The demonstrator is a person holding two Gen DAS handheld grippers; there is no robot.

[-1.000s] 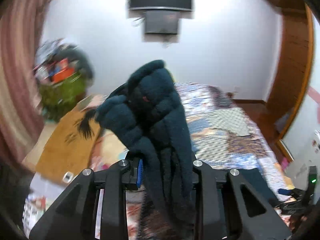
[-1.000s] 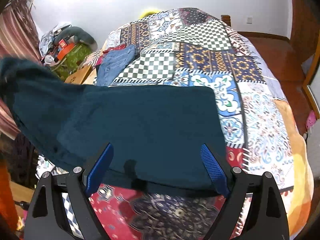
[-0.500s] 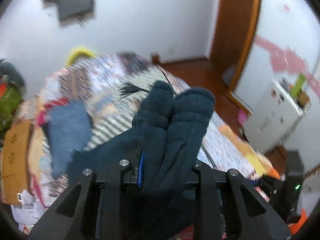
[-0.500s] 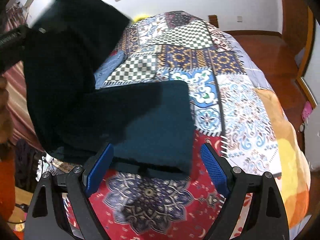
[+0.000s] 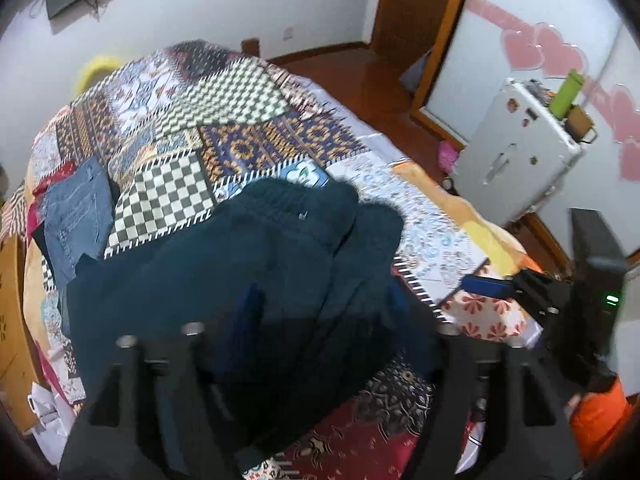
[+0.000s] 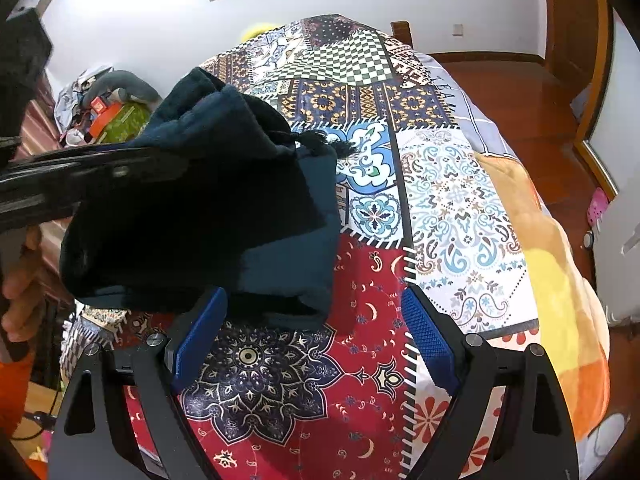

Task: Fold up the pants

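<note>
The dark teal fleece pants lie folded over on the patchwork bedspread. In the left wrist view my left gripper stands open just above the cloth, blue pads spread wide apart, with the pant ends loose between them. In the right wrist view the pants sit at left with the left gripper's black body across them. My right gripper is open and empty over the red quilt patch, just right of the pants' near edge.
Folded blue jeans lie at the bed's left side. A white cabinet with a green bottle stands right of the bed. A wooden door and wooden floor lie beyond. A cluttered pile stands by the left wall.
My left gripper swung the pant legs over onto the rest of the pants, lowered them and opened, letting go. My right gripper stayed open and barely moved.
</note>
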